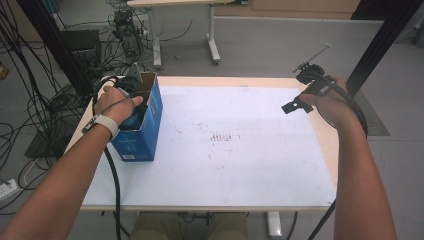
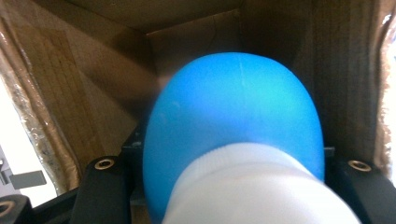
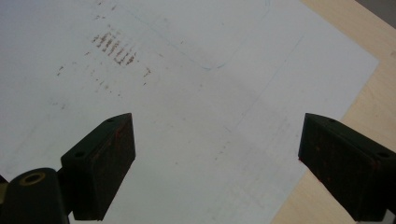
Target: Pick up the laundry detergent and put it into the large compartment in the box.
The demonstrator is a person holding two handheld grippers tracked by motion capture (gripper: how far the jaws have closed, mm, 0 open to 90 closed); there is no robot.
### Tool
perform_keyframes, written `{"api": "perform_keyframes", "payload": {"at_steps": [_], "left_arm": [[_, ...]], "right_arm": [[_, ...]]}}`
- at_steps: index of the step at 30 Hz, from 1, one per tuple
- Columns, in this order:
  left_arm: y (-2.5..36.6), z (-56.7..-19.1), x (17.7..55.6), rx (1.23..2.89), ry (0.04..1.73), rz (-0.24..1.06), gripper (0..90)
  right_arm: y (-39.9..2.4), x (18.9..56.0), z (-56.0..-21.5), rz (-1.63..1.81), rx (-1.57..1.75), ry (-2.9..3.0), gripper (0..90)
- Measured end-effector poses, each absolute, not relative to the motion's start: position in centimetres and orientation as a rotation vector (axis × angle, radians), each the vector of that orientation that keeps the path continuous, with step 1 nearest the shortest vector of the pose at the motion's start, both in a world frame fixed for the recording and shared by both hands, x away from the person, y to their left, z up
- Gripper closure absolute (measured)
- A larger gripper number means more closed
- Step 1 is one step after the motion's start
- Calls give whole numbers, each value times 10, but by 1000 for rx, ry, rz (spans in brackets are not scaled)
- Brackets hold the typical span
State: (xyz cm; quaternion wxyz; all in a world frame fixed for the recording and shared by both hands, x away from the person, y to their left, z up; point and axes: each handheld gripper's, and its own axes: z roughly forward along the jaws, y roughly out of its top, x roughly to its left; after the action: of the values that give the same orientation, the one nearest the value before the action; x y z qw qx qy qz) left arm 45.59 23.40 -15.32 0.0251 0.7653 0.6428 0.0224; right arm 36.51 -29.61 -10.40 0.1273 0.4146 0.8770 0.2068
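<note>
A tall blue cardboard box [image 1: 142, 131] stands open-topped at the table's left. My left gripper [image 1: 134, 102] reaches down into it. In the left gripper view, my left gripper [image 2: 231, 186] is shut on a rounded blue object [image 2: 233, 107] with a white ribbed end [image 2: 252, 186], and the box's brown inner walls [image 2: 70, 84] surround it. My right gripper [image 1: 300, 102] hangs above the table's far right. In the right gripper view, my right gripper [image 3: 217, 158] is open with nothing between its jaws, above the white sheet [image 3: 187, 93].
A white sheet [image 1: 240, 150] with faint brown marks [image 1: 221, 137] covers most of the wooden table [image 1: 327, 145]. Black frame posts [image 1: 385, 35] stand at both far corners. Cables and equipment [image 1: 125, 30] lie on the floor at the far left.
</note>
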Motion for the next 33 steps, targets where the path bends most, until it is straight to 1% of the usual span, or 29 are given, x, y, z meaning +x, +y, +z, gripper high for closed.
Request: {"api": "perform_keyframes", "payload": {"at_steps": [33], "left_arm": [[231, -153, 455, 2373, 1992, 77, 393]], "right_arm": [[-295, 366, -104, 612, 1195, 2557, 109]]}}
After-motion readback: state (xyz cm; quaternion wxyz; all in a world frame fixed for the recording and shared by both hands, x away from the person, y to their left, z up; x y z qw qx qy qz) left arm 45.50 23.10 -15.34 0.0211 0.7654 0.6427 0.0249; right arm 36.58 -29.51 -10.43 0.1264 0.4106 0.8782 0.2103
